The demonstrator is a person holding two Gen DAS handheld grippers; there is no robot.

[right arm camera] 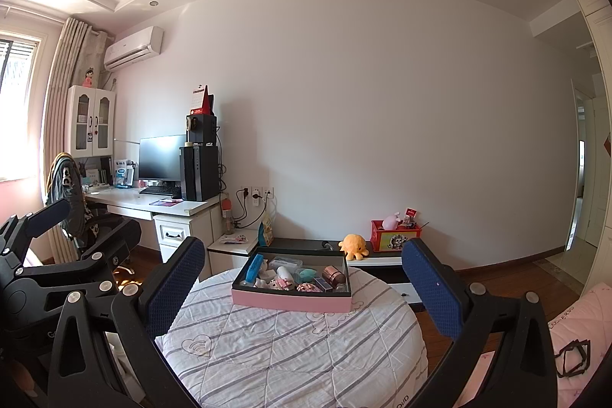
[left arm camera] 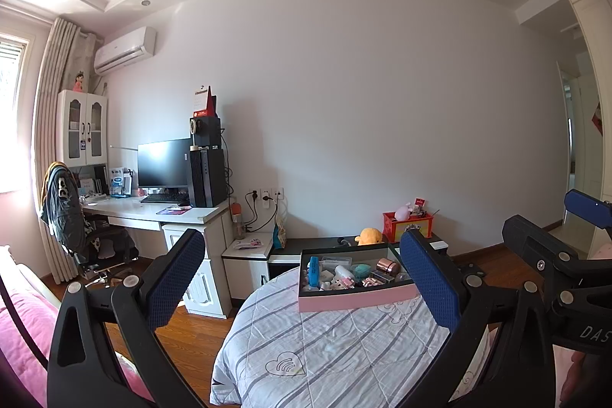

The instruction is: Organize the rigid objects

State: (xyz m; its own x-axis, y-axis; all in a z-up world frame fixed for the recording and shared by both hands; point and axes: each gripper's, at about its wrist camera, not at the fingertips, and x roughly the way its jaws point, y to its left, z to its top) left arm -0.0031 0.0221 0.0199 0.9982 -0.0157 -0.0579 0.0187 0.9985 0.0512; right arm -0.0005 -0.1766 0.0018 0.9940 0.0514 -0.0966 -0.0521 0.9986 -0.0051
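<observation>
— Both my left tongs (left arm camera: 302, 278) and right tongs (right arm camera: 304, 287) hang spread, empty. Where's the work?

— Pink-walled box (right arm camera: 290, 301) on the quilt (right arm camera: 290, 350), holding the copper jar (right arm camera: 333, 275): probably stiff, slippery; I'd pinch its sides.

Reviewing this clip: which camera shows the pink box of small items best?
The right wrist view: the pink box sits whole between the open right gripper, every side visible. In the left wrist view, the left gripper finger covers the box's right end.
</observation>
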